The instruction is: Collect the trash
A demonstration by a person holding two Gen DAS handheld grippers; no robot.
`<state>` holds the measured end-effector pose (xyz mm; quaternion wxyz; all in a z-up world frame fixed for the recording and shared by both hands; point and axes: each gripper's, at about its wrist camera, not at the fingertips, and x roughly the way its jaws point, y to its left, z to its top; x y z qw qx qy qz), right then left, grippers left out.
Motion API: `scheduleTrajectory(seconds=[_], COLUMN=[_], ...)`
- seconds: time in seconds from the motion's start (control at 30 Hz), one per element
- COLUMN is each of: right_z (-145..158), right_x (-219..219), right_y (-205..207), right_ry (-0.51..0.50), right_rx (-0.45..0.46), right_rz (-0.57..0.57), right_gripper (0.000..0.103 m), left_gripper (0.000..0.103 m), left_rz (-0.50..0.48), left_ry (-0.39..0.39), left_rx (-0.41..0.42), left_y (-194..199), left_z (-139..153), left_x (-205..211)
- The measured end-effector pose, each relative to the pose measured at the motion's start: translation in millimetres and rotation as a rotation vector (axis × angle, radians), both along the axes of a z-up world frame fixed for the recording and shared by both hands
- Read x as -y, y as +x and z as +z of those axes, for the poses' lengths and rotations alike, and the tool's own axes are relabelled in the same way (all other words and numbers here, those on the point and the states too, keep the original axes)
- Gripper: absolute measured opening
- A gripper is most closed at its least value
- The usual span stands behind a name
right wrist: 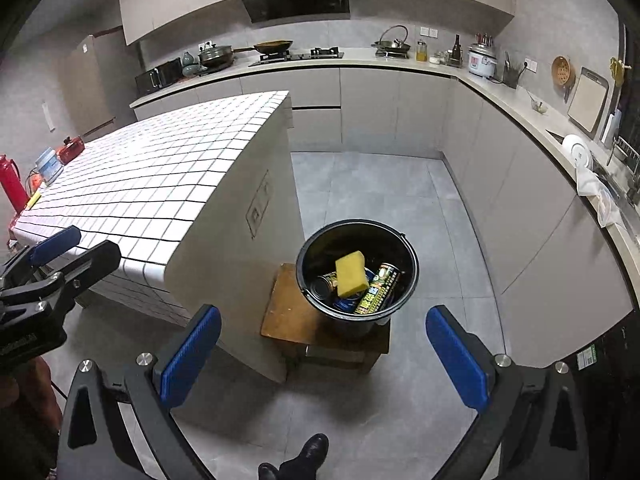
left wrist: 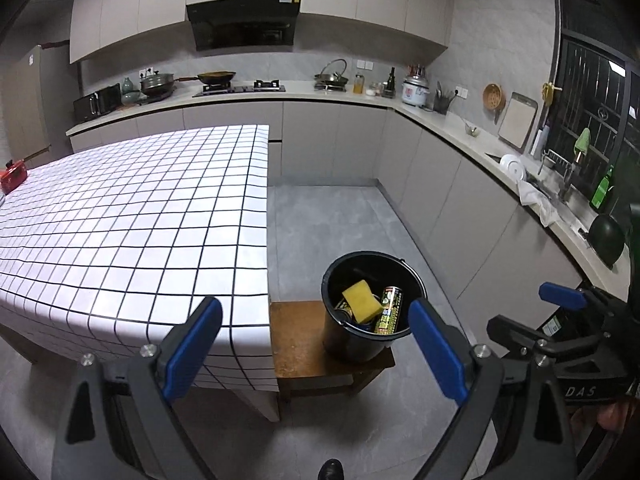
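White letters "DAS" stand on the right gripper (left wrist: 560, 300) body; nothing else reads.

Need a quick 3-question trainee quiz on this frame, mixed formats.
1. True or false: the yellow sponge lies on the checked table.
2. What does the black bucket stand on? A) floor B) wooden stool C) counter
3. Fill in: the left gripper and right gripper both hold ____.

Key: 1 false, it is in the bucket with cans. 2 B. 3 nothing; fingers apart.
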<state>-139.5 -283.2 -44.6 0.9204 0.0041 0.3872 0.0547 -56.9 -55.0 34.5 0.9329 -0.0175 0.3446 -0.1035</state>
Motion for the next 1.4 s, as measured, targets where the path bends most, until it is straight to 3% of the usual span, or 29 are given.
scheduleTrajectory(seconds=[1.4], right_z=[8], right_x=[-3], right_y=[18], right_ry=[0.014], right_rx=[0.020], right_rz=[0.053], right_gripper=[0.103], left_gripper=[0.095], left_rz=[0.025], left_ry=[0.024], left_rx=[0.004], left_y=[5], left_z=[1], left_x=[1])
